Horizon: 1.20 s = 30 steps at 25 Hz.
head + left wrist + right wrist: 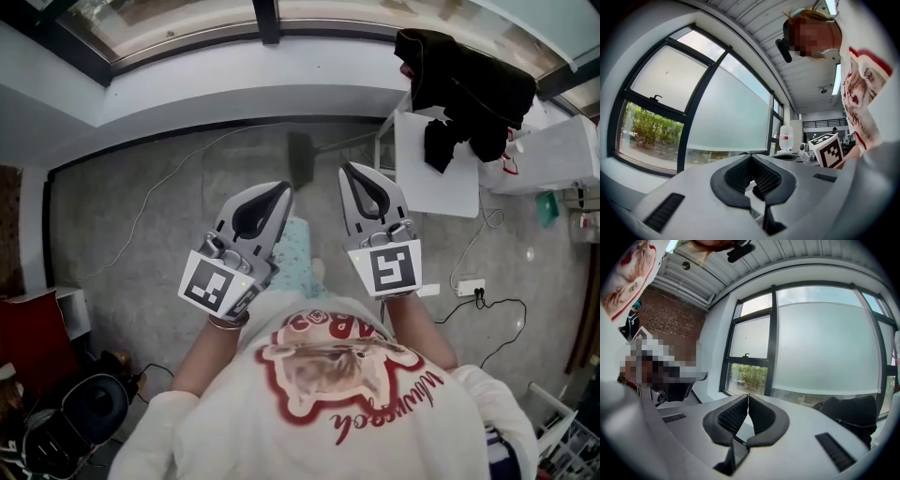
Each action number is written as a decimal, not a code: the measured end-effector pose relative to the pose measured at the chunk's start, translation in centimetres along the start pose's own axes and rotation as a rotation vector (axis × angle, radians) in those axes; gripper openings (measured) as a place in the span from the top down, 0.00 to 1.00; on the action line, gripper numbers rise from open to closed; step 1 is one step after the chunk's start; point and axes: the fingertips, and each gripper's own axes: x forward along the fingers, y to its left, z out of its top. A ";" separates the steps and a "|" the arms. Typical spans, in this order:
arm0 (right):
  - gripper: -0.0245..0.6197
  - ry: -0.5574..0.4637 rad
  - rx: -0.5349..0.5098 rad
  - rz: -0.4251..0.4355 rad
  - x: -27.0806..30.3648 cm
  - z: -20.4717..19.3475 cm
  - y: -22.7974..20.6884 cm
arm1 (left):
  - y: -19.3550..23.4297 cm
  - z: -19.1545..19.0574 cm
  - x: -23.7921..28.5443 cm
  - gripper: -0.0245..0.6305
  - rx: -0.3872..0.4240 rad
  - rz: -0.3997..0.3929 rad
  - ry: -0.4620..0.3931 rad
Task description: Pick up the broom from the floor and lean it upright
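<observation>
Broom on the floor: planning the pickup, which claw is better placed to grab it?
Slightly right: both claws are shut and empty, yet the right claw sits nearer the broom handle; the left claw faces its head.

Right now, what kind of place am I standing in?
Probably a workshop or lab-type room: bare concrete floor, big black-framed windows, and a power strip lying on the floor.

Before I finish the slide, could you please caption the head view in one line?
Both shut and empty, the left hand-held gripper and right hand-held gripper hover above the floor, broom ahead.
</observation>
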 end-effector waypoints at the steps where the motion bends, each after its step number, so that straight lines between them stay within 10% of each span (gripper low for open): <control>1: 0.92 -0.003 -0.003 -0.004 0.9 0.0 -0.3 | 0.8 -0.2 0.7 0.94 -0.002 -0.007 -0.001; 16: 0.92 0.141 0.051 -0.154 20.3 -6.7 -9.4 | 16.7 -1.6 18.3 0.94 0.019 -0.206 0.061; 30: 0.92 0.426 0.389 -0.281 21.9 -30.4 -14.3 | 21.8 -16.7 24.5 0.94 -0.115 -0.102 0.171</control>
